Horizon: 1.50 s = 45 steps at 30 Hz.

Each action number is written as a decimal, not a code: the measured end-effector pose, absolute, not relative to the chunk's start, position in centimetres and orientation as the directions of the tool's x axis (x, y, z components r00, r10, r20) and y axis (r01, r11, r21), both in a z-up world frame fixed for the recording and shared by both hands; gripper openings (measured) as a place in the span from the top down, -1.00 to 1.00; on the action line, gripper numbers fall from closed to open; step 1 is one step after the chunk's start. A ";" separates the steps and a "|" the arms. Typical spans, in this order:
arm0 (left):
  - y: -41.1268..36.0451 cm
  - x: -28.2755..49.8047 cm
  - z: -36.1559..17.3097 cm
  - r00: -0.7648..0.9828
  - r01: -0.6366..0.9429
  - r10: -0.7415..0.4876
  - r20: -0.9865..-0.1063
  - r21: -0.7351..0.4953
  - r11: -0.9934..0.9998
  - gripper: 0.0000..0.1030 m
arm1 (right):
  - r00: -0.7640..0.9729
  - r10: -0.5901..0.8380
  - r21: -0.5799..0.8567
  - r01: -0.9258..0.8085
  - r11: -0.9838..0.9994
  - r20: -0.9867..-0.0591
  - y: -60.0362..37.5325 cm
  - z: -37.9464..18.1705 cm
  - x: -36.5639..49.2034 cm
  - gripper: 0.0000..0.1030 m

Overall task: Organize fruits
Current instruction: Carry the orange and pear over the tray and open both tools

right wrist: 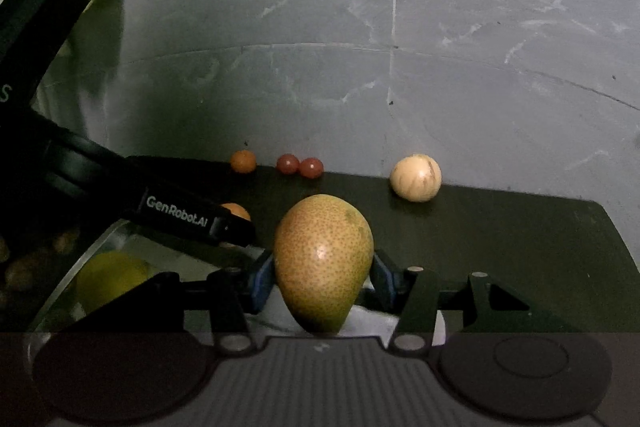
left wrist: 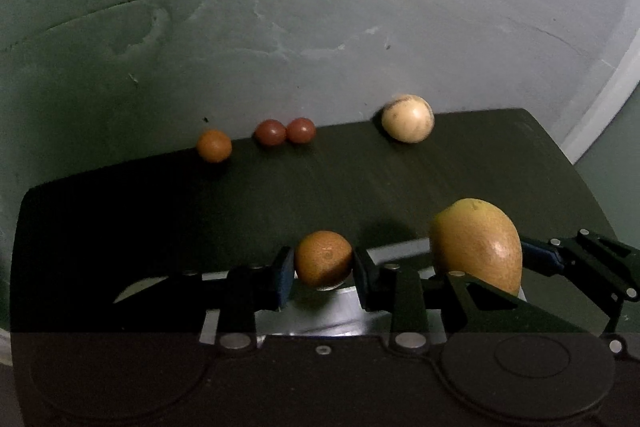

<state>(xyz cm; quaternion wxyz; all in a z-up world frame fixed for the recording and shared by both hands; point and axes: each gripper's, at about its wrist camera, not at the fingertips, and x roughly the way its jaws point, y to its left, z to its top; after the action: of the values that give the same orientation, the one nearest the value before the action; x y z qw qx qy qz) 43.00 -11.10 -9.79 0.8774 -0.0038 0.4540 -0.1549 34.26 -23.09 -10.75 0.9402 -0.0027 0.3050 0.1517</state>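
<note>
Both fruits look mid-carry above the clear bowl (right wrist: 76, 259): the left claw (left wrist: 323, 269) pinches a small orange (left wrist: 323, 259), the right claw (right wrist: 322, 277) pinches a speckled pear (right wrist: 323, 259) just right of it; next, lowering and releasing each.

The middle of the dark table (left wrist: 360, 179) lies bare. Along its far edge an orange (left wrist: 214, 146), two red fruits (left wrist: 285, 131) and a pale ball-shaped fruit (left wrist: 407, 118) stand in the way.

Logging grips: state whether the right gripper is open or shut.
Shut on the pear: both fingers of the right gripper press its sides.
</note>
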 end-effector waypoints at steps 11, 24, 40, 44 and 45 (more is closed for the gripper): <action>-10.8 39.8 -10.0 0.500 0.321 -0.308 -0.810 -0.157 0.934 0.35 | 0.778 0.261 0.079 -0.265 0.961 -0.571 -22.6 -11.6 29.4 -0.09; -9.9 37.5 -10.1 0.474 0.359 -0.325 -0.818 -0.158 0.920 0.35 | 0.784 0.216 0.083 -0.206 0.975 -0.583 -21.3 -14.0 25.8 -0.09; -9.7 35.8 -10.7 0.438 0.410 -0.345 -0.830 -0.157 0.898 0.35 | 0.774 0.198 0.091 -0.179 0.980 -0.602 -20.9 -14.9 24.3 -0.09; -9.8 35.6 -10.9 0.431 0.417 -0.344 -0.834 -0.154 0.896 0.35 | 0.770 0.196 0.093 -0.176 0.980 -0.607 -20.8 -15.0 24.1 -0.09; -9.8 35.5 -11.0 0.429 0.418 -0.343 -0.836 -0.154 0.896 0.35 | 0.769 0.195 0.094 -0.175 0.980 -0.609 -20.7 -15.0 24.1 -0.09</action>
<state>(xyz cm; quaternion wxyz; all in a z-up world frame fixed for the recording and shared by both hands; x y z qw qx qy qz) 35.54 -9.82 -10.95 0.8444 0.0383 0.4846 -0.2253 24.12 -20.74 -15.03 0.9403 0.0157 0.3253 0.0985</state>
